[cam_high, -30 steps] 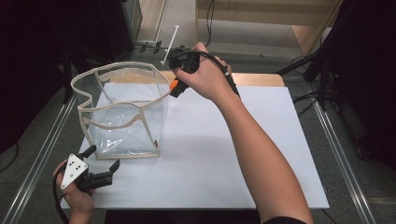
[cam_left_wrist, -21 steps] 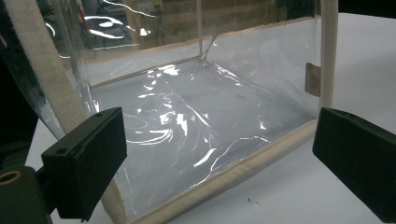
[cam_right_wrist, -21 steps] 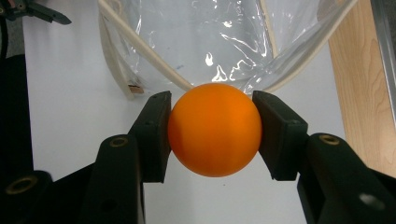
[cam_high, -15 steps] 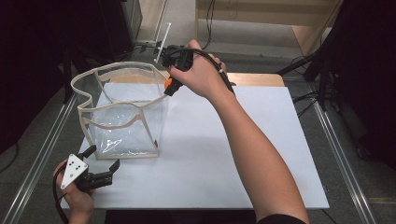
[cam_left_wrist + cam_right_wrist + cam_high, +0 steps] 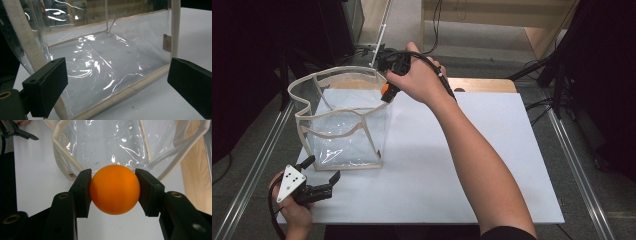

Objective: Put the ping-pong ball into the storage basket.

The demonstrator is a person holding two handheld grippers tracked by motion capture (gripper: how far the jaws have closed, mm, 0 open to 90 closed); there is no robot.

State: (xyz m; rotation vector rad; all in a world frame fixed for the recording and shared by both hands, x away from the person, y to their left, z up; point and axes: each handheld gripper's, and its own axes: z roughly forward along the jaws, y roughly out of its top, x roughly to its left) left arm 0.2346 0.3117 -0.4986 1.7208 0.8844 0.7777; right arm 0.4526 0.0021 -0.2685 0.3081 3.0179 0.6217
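In the high view, the right gripper [image 5: 388, 92] hangs over the far right corner of a clear plastic bag [image 5: 343, 125] that stands open on the white table [image 5: 462, 165]; a spot of orange shows at the jaw tips, so the orange ball [image 5: 384, 89] is carried at the rim, probably so it can drop inside. The left gripper [image 5: 319, 176] rests low at the near left edge of the table, just beside the bag's base and apart from it, jaws spread, perhaps ready to steady the bag. In the left gripper view, the two black blocky jaws stand wide with nothing between them, framing the bag's near wall: glossy, crinkled film with bright glare, edged in a cream fabric trim [image 5: 120, 96] that stiffens the corners and keeps the mouth open. In the right gripper view, the flat black pads [image 5: 83, 192] press on either side of the ball, a smooth, matte, evenly round sphere, clamped at its widest part, with the bag's open mouth directly beyond it.
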